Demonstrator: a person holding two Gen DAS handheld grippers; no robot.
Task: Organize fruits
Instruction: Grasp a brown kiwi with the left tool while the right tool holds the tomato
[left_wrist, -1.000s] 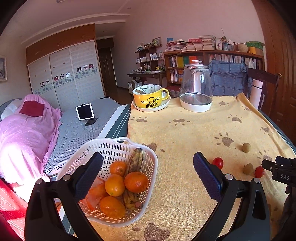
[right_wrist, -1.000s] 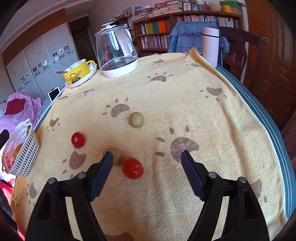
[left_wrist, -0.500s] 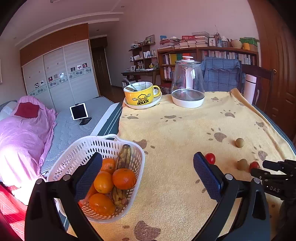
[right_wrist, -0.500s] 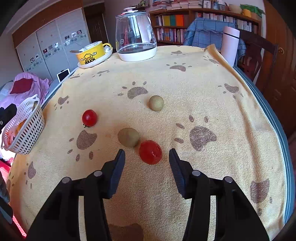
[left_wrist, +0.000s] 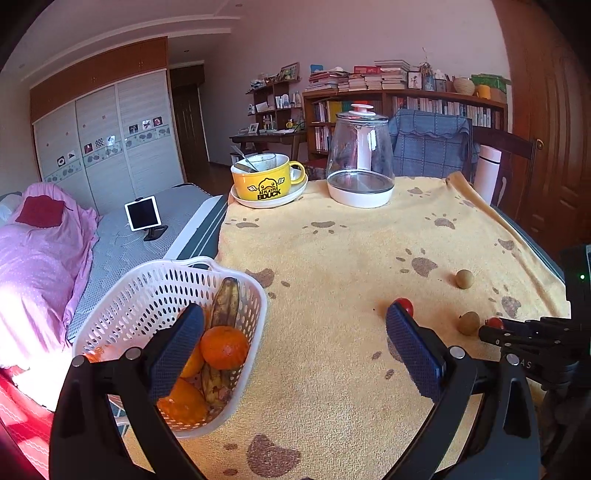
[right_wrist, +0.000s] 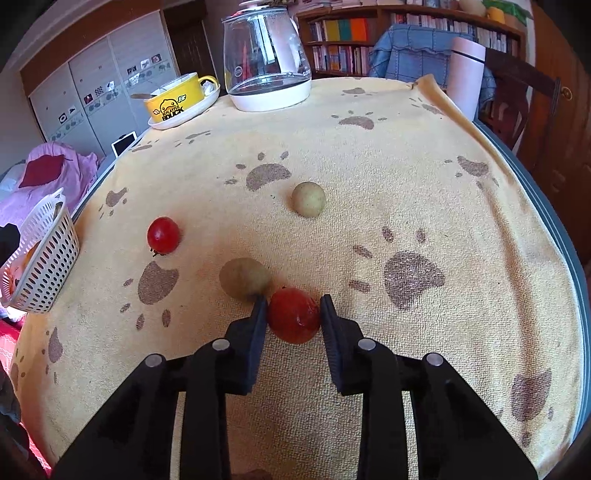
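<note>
The right gripper (right_wrist: 293, 314) had its jaws narrowed around a tomato (right_wrist: 294, 314) on the towel (right_wrist: 369, 166), toward the table's near right edge. Both pads sat at the fruit's sides; whether they pressed it or only flanked it, I could not tell. The left gripper (left_wrist: 295, 341) hovered wide open and empty near the basket (left_wrist: 162, 280), which stood at the table's near left edge holding oranges and a banana.

The tomato looked small, light, smooth and thin-skinned, so a hard squeeze would likely split it; a gentle hold across its widest middle seemed best. Being nearly round, it had no clear long axis, and its stem end was hidden. A longan (right_wrist: 244, 277) lay just beside the left pad, touching or nearly so, and might be nudged. A second tomato (right_wrist: 163, 235) and another longan (right_wrist: 308, 198) lay further in, well apart.
</note>
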